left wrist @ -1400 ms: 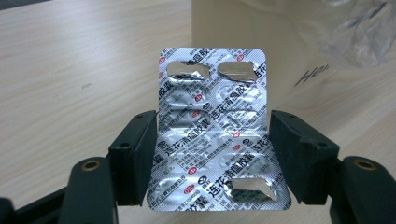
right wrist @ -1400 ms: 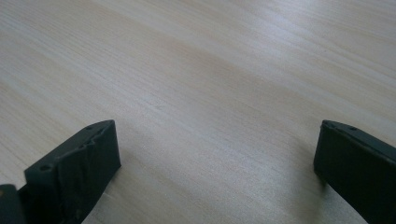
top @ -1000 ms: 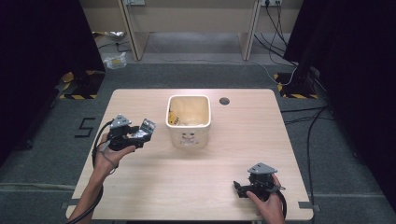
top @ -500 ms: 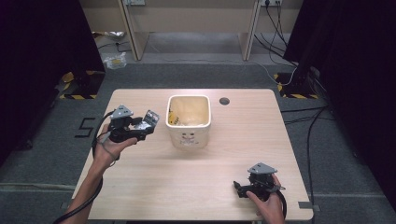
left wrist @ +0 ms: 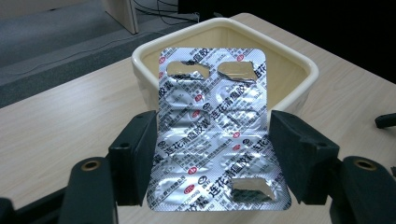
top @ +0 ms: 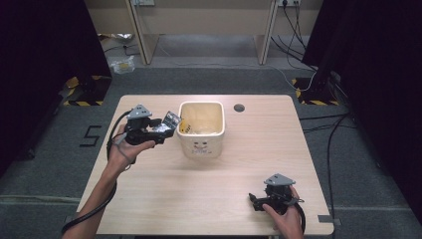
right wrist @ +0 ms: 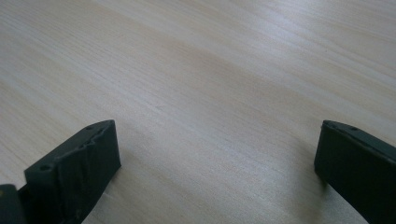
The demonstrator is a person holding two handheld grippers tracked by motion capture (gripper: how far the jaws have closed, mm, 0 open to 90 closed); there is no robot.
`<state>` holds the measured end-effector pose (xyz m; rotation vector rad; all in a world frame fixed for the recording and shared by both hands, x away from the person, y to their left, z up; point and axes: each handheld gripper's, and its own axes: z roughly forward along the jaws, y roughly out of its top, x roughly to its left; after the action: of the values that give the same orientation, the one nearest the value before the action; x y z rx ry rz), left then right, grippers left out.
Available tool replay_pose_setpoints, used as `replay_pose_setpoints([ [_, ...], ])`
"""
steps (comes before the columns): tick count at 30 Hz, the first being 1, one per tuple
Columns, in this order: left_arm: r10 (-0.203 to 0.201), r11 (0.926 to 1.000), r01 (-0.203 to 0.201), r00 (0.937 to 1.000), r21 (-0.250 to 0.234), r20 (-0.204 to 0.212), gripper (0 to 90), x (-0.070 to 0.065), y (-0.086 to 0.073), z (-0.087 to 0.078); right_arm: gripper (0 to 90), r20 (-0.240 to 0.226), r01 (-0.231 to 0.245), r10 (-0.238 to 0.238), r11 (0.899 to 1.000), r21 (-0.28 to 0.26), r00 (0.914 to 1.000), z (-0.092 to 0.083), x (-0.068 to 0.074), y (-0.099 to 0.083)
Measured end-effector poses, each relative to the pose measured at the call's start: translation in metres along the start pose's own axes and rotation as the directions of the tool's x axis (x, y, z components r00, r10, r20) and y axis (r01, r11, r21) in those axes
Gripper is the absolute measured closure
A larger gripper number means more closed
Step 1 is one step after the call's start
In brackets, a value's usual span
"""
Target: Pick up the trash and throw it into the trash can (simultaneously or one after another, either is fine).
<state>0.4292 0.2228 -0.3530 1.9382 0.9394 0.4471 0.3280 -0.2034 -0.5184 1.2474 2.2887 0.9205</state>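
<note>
A silver foil blister pack (left wrist: 212, 130) with red print and a few torn-open pockets stands upright between the jaws of my left gripper (left wrist: 215, 140), which is shut on it. In the high view this gripper (top: 166, 127) holds the pack (top: 171, 121) just left of the cream square bin (top: 201, 147), close to its rim. The bin's rim (left wrist: 289, 60) sits right behind the pack. My right gripper (top: 254, 201) rests low at the table's front right, open, with bare wood between its jaws (right wrist: 215, 154).
The bin holds some pale items and a yellow piece (top: 184, 124) at its left side. A small dark cable hole (top: 239, 107) lies in the tabletop behind the bin. Desk legs and cables stand on the floor beyond the far table edge.
My left gripper has carried the blister pack to the right and farther back, up to the bin's left rim. The right gripper has stayed in place.
</note>
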Motion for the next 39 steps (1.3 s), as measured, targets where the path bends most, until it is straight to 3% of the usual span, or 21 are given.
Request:
replay_pose_setpoints([
  [18, 0.018, 0.9998, -0.019, 0.9994, 0.006, 0.028, 33.8, -0.013, 0.031, 0.029, 0.5, -0.002, -0.005, 0.005, 1.000, -0.001, 1.0000, 0.000, 0.000, 0.000],
  [39, 0.006, 0.9994, -0.007, 0.9993, 0.034, 0.038, 33.8, -0.018, 0.046, 0.067, 0.6, 0.000, -0.001, 0.001, 1.000, -0.002, 1.0000, 0.000, 0.000, 0.000],
])
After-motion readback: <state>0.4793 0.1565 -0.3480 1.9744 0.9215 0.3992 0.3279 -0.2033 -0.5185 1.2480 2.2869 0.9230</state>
